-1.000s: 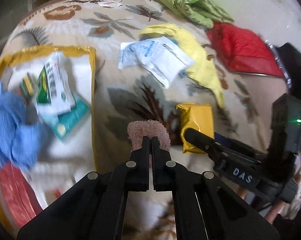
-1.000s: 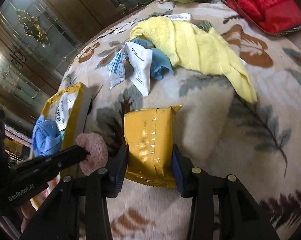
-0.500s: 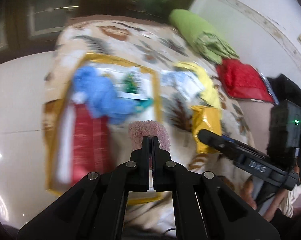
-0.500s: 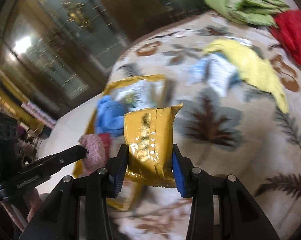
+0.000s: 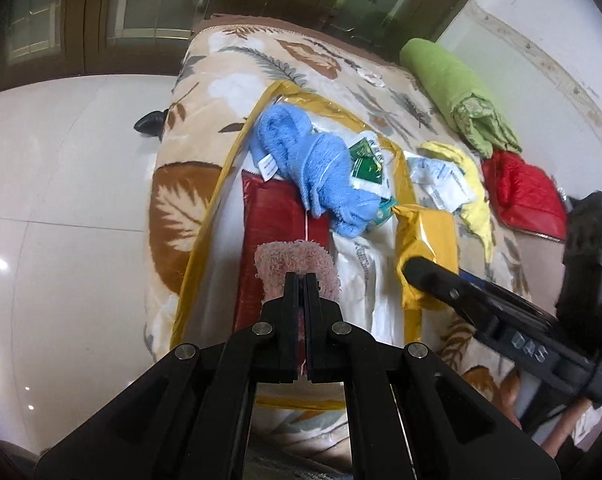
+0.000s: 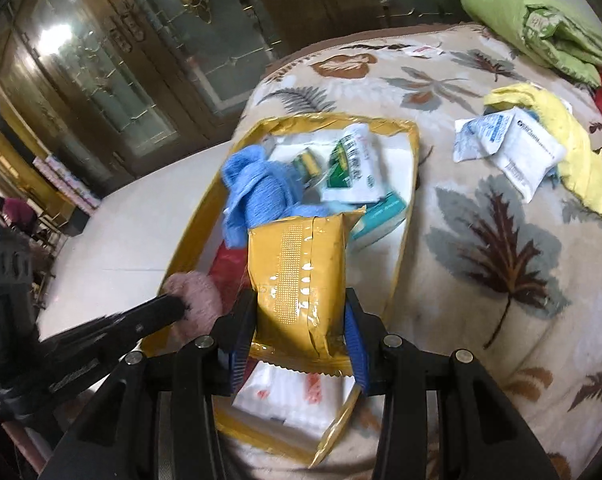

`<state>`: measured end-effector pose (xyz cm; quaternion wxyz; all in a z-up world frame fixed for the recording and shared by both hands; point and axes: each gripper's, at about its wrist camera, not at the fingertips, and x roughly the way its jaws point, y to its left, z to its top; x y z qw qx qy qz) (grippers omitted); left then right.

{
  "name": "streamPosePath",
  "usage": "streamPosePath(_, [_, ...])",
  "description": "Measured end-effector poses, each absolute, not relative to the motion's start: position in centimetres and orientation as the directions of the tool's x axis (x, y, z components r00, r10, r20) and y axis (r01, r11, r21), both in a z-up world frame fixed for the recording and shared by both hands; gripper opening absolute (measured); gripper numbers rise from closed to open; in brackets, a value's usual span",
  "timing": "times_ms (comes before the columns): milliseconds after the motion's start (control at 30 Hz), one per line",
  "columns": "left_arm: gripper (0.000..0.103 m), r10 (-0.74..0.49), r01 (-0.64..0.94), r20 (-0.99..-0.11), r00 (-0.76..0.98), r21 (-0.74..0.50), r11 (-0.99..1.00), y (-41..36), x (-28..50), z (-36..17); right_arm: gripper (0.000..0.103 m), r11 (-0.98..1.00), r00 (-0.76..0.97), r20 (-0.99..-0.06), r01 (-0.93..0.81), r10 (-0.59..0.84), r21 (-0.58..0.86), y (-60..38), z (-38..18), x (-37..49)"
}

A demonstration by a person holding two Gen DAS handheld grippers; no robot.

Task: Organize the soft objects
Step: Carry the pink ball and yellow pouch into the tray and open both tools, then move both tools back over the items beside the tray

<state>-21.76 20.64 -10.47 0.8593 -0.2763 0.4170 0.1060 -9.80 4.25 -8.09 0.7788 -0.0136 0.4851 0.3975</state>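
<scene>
My left gripper [image 5: 301,280] is shut on a fuzzy pink pad [image 5: 297,264], held over the gold-rimmed tray [image 5: 229,160] on the leaf-patterned bed. My right gripper [image 6: 299,320] is shut on a yellow foil packet [image 6: 301,276], also above the tray [image 6: 405,216]. The packet [image 5: 425,240] and the right gripper's finger show at the right of the left wrist view. The pink pad [image 6: 197,296] and the left gripper's fingers appear at the left of the right wrist view. Inside the tray lie a blue towel [image 5: 317,168], a red packet [image 5: 273,216] and green-white sachets [image 6: 353,172].
On the blanket beyond the tray lie white sachets [image 6: 509,148] on a yellow cloth [image 6: 581,160], a green rolled blanket [image 5: 457,88] and a red cushion [image 5: 521,196]. White floor tiles [image 5: 69,200] run beside the bed's left edge. Glass doors [image 6: 101,60] stand behind.
Both grippers have carried their objects leftward from the open blanket to above the tray. The pink pad and the yellow packet stay gripped, and the view has rolled.
</scene>
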Motion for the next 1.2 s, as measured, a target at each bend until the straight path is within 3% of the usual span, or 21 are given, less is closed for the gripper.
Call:
streamPosePath(300, [0.001, -0.045, -0.414, -0.791, 0.61, -0.366, 0.834, 20.8, -20.7, -11.3, 0.042, 0.714, 0.209, -0.78, -0.585, 0.59, 0.384, 5.1, -9.7, -6.4])
streamPosePath(533, [0.004, -0.063, -0.399, -0.755, 0.652, -0.413, 0.818, 21.1, -21.1, -11.1, 0.044, 0.682, 0.185, -0.749, -0.588, 0.637, 0.435, 4.8, -10.0, -6.0])
streamPosePath(567, [0.012, -0.047, -0.408, -0.757, 0.651, -0.402, 0.819, 21.0, -21.1, -11.1, 0.046, 0.674, 0.18, -0.743, -0.593, 0.644, 0.441, 4.8, -10.0, -6.1])
streamPosePath(600, [0.029, -0.035, -0.414, -0.761, 0.648, -0.39, 0.822, 21.0, -21.1, -11.0, 0.049, 0.668, 0.178, -0.738, -0.597, 0.651, 0.445, 4.8, -9.8, -6.1])
streamPosePath(667, [0.041, 0.009, -0.424, -0.754, 0.656, -0.359, 0.832, 20.6, -21.3, -10.5, 0.065, 0.656, 0.184, -0.72, -0.603, 0.669, 0.455, 4.5, -9.3, -6.3])
streamPosePath(733, [0.042, 0.04, -0.41, -0.739, 0.673, -0.327, 0.851, 19.9, -21.5, -9.9, 0.073, 0.65, 0.21, -0.703, -0.619, 0.679, 0.442, 4.0, -8.4, -6.7])
streamPosePath(967, [0.042, 0.132, -0.427, -0.736, 0.664, -0.228, 0.875, 17.5, -21.7, -8.8, 0.073, 0.653, 0.249, -0.701, -0.647, 0.668, 0.392, 0.7, -6.6, -7.7])
streamPosePath(1200, [0.042, 0.214, -0.445, -0.736, 0.643, -0.131, 0.886, 14.2, -20.2, -5.9, 0.073, 0.725, 0.285, -0.764, -0.608, 0.58, 0.324, -3.7, -8.8, -6.9])
